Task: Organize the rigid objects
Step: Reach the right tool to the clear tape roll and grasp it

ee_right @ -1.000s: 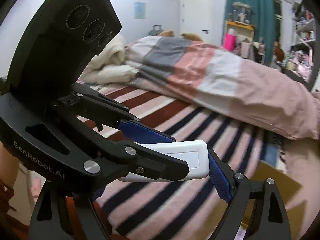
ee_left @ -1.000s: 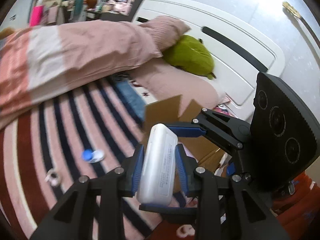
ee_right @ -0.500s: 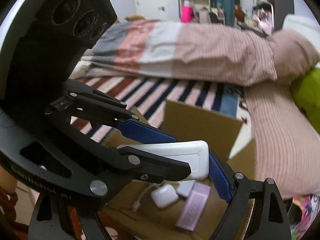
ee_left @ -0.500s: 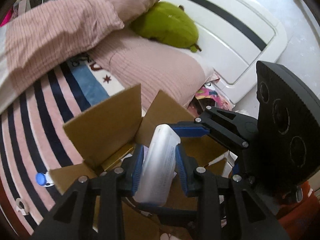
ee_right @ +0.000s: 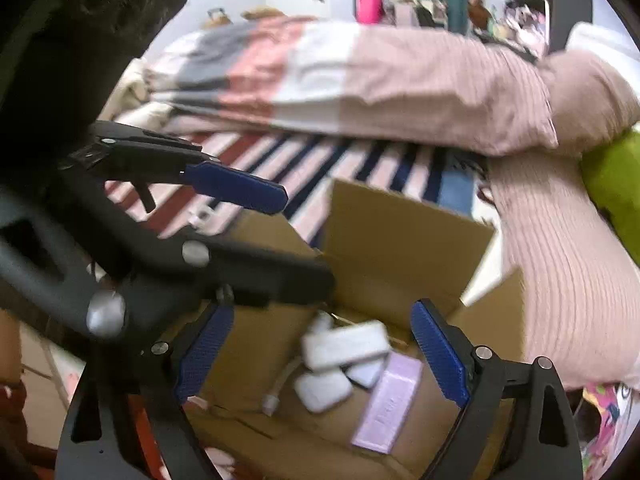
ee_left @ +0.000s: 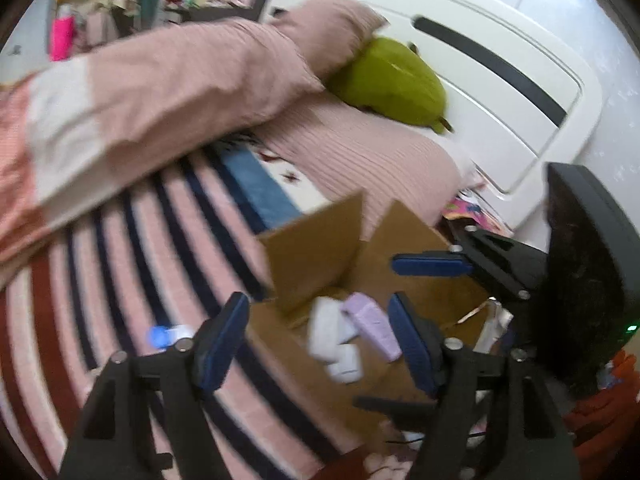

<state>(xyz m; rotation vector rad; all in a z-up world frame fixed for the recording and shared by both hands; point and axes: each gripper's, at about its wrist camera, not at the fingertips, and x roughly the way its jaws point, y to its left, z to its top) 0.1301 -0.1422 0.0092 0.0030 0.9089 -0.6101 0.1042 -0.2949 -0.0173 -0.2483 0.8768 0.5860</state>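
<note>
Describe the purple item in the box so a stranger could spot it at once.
On the striped bedspread, beside the pink pillow, stands an open cardboard box. Inside lies the purple case, a flat oblong, next to a cluster of white cases. It is the only lilac thing in the box; everything around it is white.

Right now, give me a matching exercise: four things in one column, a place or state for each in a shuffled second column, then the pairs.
Things:
1. lilac box
2. blue cap
3. green plush
4. left gripper

Places or states:
A. on the striped bedspread, outside the cardboard box
B. jaws apart, nothing between them
C. inside the cardboard box
D. against the pink pillow, by the headboard

Pairs: 1-C, 2-A, 3-D, 4-B
</note>
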